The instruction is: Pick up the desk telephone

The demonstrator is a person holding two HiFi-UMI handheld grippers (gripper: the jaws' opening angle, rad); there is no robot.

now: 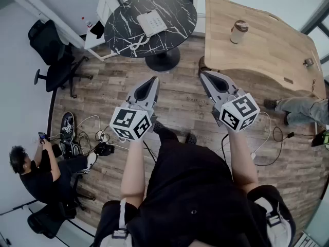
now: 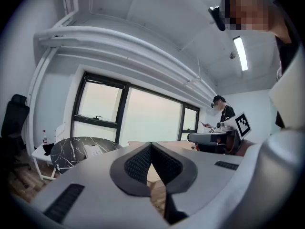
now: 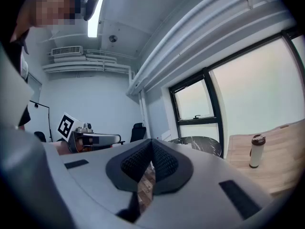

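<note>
Left gripper view shows me the left gripper [image 2: 151,145] with its jaws pressed together at the tips and nothing between them. The right gripper view shows the right gripper [image 3: 151,141] with its jaws closed the same way, also empty. From the head view I see the 2 grippers held side by side above the wood floor [image 1: 103,94], both pointing toward the round black marble tabletop [image 1: 175,9] and well short of it. The desk telephone [image 1: 152,22], white, lies on that tabletop, well apart from both grippers, and its coiled cord [image 1: 136,42] trails toward the near-left rim. To the right, a wooden tabletop [image 1: 267,50] carries 1 upright tumbler [image 1: 238,31]. A black office chair [image 1: 51,55] stands at the left, and a seated person [image 1: 36,176] is lower left beside loose cables [image 1: 90,130] on the floor.
</note>
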